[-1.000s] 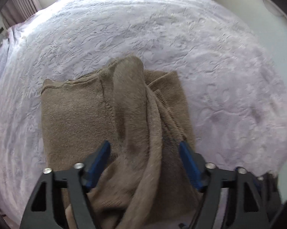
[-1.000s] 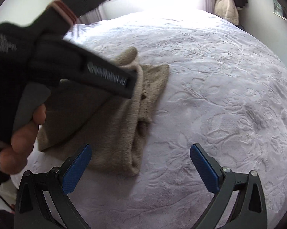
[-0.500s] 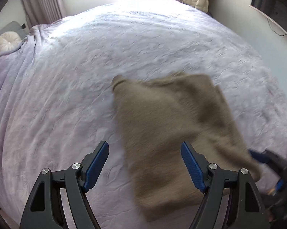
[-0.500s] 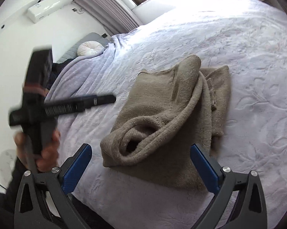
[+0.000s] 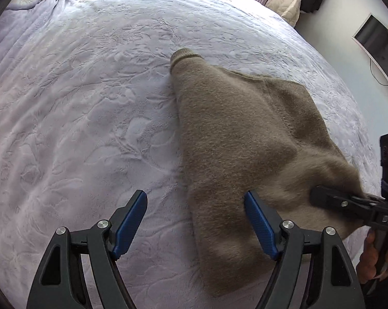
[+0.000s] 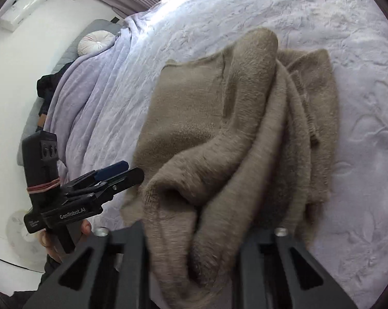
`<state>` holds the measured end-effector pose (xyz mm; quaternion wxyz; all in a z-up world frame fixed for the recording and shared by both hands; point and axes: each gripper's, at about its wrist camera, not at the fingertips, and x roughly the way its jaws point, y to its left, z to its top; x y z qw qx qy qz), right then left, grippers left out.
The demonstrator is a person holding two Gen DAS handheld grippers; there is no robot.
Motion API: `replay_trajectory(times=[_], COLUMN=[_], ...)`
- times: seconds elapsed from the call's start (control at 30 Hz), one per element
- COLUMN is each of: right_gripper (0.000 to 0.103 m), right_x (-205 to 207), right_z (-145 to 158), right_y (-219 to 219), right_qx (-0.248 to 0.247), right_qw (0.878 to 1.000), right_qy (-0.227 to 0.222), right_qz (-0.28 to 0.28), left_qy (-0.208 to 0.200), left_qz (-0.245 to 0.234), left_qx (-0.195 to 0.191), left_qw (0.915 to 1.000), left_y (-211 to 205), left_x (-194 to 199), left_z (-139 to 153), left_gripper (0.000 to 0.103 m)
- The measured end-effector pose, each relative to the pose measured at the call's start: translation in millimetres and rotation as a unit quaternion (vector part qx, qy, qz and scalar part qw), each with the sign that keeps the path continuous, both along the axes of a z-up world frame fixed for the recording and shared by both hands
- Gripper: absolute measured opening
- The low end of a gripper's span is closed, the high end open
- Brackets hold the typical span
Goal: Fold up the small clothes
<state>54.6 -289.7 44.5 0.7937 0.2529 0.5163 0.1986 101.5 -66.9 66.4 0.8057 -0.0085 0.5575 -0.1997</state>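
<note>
A brown fuzzy sweater [image 5: 235, 134] lies on the lilac bedspread [image 5: 91, 103], a sleeve cuff [image 5: 182, 54] pointing away. My left gripper [image 5: 195, 221] is open and empty, hovering at the sweater's near left edge. In the left wrist view the right gripper [image 5: 348, 200] pushes into the sweater's right side. In the right wrist view the sweater [image 6: 219, 134] is bunched in folds and fills the gap between my right gripper's fingers [image 6: 132, 244], whose tips are hidden under the cloth. The left gripper [image 6: 111, 175] shows there at the left, off the sweater.
A round white cushion [image 6: 96, 42] and dark clothes [image 6: 47, 87] lie at the bed's head. A beige coat [image 5: 286, 2] hangs by the far wall. A screen [image 5: 377, 41] is on the right wall. The bed's edge runs close on the right.
My left gripper let go of the sweater and swung out to its left side. My right gripper moved in onto the sweater's near edge, and the cloth now sits between its fingers.
</note>
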Motion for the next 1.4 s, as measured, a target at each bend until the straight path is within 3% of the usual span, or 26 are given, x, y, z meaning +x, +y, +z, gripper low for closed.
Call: replay_trajectory(times=[0.13, 0.2, 0.27, 0.33, 0.43, 0.5, 0.53, 0.73, 0.8, 0.83, 0.87, 0.9, 0.97, 1.03, 1.17, 1.23, 1.3, 1.4], right_gripper=[0.017, 0.017, 0.019, 0.022, 0.039, 0.06, 0.063, 0.065, 0.065, 0.064, 0.052, 0.019, 0.015, 0.014, 0.014, 0.015, 0.027, 0.055], right_x=[-30, -34, -32, -33, -35, -31, -27, 1, 8, 11, 21, 28, 42, 41, 31, 48, 63, 51], right_z=[38, 33, 8, -11, -7, 3, 7, 14, 13, 12, 12, 11, 11, 23, 55, 41, 14, 22], right_y=[-7, -13, -19, -26, -38, -43, -45, -66, -73, -77, -77, -78, -74, -72, -57, -62, -74, -86], right_qx=[-0.046, -0.07, -0.081, -0.06, -0.022, -0.014, -0.016, 0.022, 0.019, 0.005, -0.012, -0.036, -0.089, -0.129, -0.224, -0.255, -0.238, -0.232], right_qw=[0.996, 0.995, 0.996, 0.998, 0.999, 0.999, 0.998, 0.997, 0.996, 0.996, 0.996, 0.996, 0.994, 0.988, 0.961, 0.958, 0.968, 0.968], right_qy=[-0.074, -0.067, -0.029, -0.009, -0.022, -0.039, -0.046, -0.037, -0.034, -0.034, -0.036, -0.038, -0.036, -0.066, -0.164, -0.134, -0.07, -0.074], right_qz=[0.004, 0.0, 0.007, -0.005, -0.02, -0.031, -0.035, -0.07, -0.079, -0.08, -0.078, -0.074, -0.059, -0.046, -0.017, -0.02, -0.02, -0.055], left_qy=[-0.019, -0.01, 0.006, 0.015, 0.007, -0.003, -0.005, -0.018, -0.027, -0.028, -0.03, -0.034, -0.042, -0.047, -0.042, -0.032, -0.035, -0.033], left_qz=[-0.029, -0.043, -0.05, -0.054, -0.061, -0.061, -0.06, -0.066, -0.065, -0.069, -0.073, -0.076, -0.082, -0.087, -0.077, -0.074, -0.079, -0.076], left_qx=[-0.01, 0.0, 0.013, 0.01, 0.009, 0.021, 0.024, 0.009, 0.029, 0.041, 0.048, 0.052, 0.054, 0.062, 0.049, 0.045, 0.06, 0.046], left_qw=[0.9994, 0.999, 0.9986, 0.9984, 0.9981, 0.9979, 0.9979, 0.9976, 0.9971, 0.9964, 0.9957, 0.9952, 0.9942, 0.9931, 0.9949, 0.9957, 0.9945, 0.9955], left_y=[-10, -22, -32, -35, -36, -40, -43, -66, -75, -79, -84, -89, -95, -98, -99, -102, -108, -102], left_x=[-8, -9, -8, -11, -13, -9, -7, -2, 0, 1, 1, 0, -2, -3, 2, 5, 5, 5], left_z=[12, 3, -11, -17, -9, -3, -2, 6, 5, 4, 2, 1, 2, 2, -2, -5, -8, -1], left_gripper=[0.079, 0.079, 0.079, 0.079, 0.079, 0.079, 0.079, 0.079, 0.079, 0.081, 0.087, 0.088, 0.088, 0.088, 0.09, 0.097, 0.098, 0.097])
